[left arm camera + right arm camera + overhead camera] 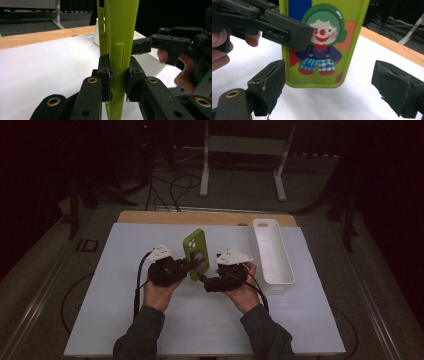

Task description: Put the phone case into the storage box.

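High view: person's two hands at mid-table, each with a black two-jaw gripper, a green phone case [195, 252] between them, held upright above the white table cover [125, 285]. Left gripper [186, 266] is clamped on the case — left gripper view shows both pads pressing its narrow side edges low down, the case [117, 37] rising straight up between the jaws, side button moulding and slot cut-outs visible. Right gripper [201, 276] sits just beside the case with its jaws spread apart; right gripper view shows the case [322, 45] face-on between the two pads, neither pad touching it — the left pad is just beside the lower corner, the right pad well apart. Case back carries a cartoon clown print: green hair, red nose, red bow tie, blue checked shorts. White oblong tray [272, 252] stands on the cover near the right hand. Wooden table edge [150, 216] shows past the cover. Dark floor, cables and a white stand frame [245, 150] lie beyond.
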A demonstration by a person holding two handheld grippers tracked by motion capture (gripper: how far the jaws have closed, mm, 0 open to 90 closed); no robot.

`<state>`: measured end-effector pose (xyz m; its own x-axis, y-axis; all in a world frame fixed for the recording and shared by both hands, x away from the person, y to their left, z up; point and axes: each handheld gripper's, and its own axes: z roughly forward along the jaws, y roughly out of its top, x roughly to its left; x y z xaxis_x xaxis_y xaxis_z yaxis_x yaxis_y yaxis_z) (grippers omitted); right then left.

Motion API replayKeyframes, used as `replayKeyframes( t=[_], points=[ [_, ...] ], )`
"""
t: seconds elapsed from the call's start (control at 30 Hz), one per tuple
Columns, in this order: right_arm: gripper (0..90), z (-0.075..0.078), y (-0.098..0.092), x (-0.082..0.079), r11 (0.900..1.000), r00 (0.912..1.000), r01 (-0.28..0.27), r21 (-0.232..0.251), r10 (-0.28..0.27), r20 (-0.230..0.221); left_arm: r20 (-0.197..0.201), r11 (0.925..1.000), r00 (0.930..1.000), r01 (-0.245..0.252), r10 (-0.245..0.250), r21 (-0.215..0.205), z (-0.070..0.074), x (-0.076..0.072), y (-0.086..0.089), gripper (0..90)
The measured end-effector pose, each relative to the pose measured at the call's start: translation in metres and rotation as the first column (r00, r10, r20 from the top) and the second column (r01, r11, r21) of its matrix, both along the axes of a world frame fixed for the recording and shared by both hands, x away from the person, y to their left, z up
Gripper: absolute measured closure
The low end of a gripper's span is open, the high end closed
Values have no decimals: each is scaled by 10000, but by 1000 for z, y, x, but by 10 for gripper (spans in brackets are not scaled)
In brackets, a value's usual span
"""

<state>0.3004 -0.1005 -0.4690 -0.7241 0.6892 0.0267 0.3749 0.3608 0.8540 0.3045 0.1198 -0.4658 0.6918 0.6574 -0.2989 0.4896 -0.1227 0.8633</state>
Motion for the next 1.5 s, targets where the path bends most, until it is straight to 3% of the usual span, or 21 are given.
replayKeyframes(
  t=[0.6,1.1,1.5],
  points=[
    [127,24,-11,7,9998,9999,99,178,-98,-63,236,9996,9995,180,-186,231,-3,-1,-5,774],
    [136,44,-3,15,9996,9999,6,279,-1,-171,403,9986,9985,358,-374,397,-5,-2,-9,774],
    [134,51,5,20,9997,9994,-95,244,103,-338,511,9967,9969,566,-596,581,-7,-4,-13,774]
  ],
)
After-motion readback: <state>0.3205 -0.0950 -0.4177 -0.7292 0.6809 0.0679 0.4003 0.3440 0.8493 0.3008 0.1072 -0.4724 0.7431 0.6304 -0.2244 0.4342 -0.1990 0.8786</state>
